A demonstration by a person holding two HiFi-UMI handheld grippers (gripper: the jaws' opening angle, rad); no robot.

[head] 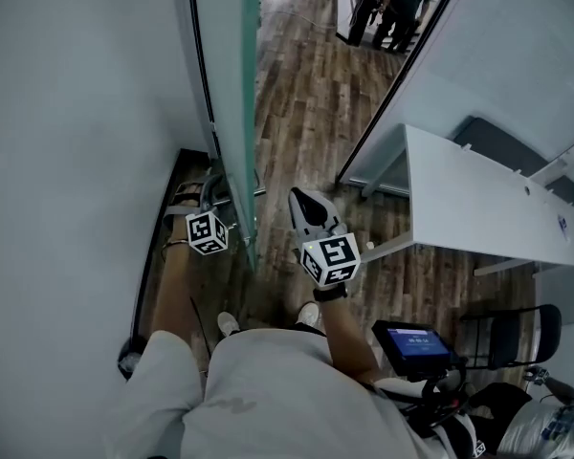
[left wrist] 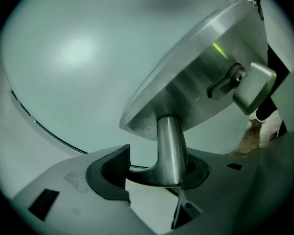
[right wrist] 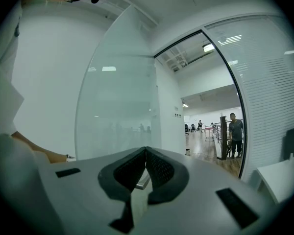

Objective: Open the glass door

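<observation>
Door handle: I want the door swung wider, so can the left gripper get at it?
Likely yes: the left gripper has its open jaws either side of the door handle stem, nothing between.

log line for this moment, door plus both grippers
glass door: standing open | left gripper: jaws apart, door handle stem between them, not clamped | right gripper: jaws together, empty

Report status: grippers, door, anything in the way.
Left gripper open, handle between fingers. Right gripper shut, empty. Glass door stands open. Person beyond doorway.
</observation>
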